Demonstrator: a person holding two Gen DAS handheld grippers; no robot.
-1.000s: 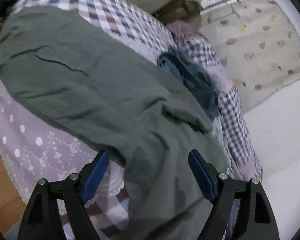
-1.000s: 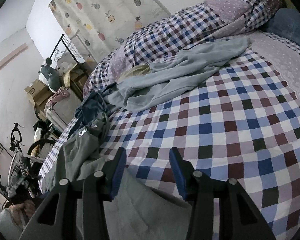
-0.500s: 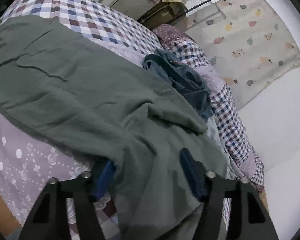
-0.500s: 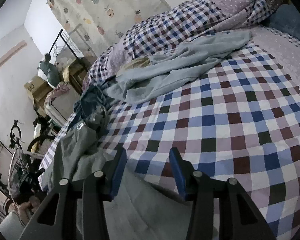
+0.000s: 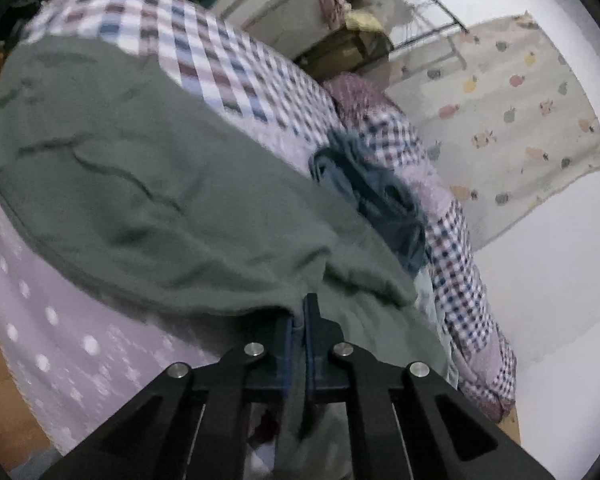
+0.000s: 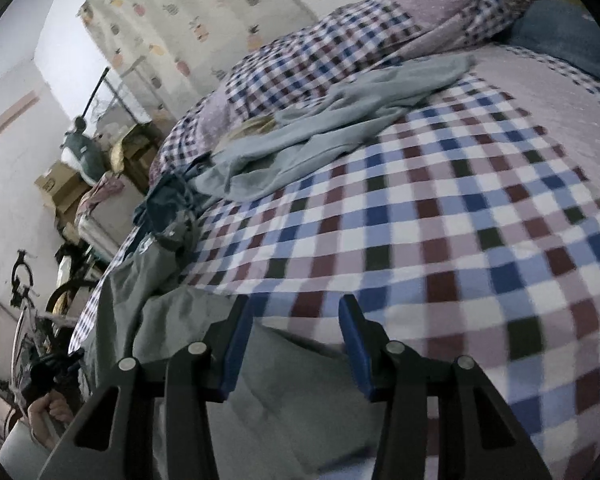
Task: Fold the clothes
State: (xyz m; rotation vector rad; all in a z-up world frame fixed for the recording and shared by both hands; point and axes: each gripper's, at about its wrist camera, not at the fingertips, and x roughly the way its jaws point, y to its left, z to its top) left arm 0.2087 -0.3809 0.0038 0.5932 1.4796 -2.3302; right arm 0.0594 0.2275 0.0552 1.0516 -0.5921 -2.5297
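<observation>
Left gripper point(image 5: 296, 344) pinched tight on an edge of the soft, dull grey-green knit garment point(image 5: 140, 200), which lies spread and lightly creased over the checked and dotted bedcover point(image 5: 228, 68). Right gripper point(image 6: 294, 344) hangs with fingers well apart, gripping nothing, the same green cloth point(image 6: 276, 396) slack beneath it. Judged: a lift or fold-over is in hand, and the next move likely needs a second hold on the limp edge; a crumpled dark blue garment point(image 5: 380, 200) and a pale grey one point(image 6: 320, 132) lie unfolded beyond.

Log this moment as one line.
left gripper: shut on green shirt | right gripper: open over shirt edge | bed: checked cover
</observation>
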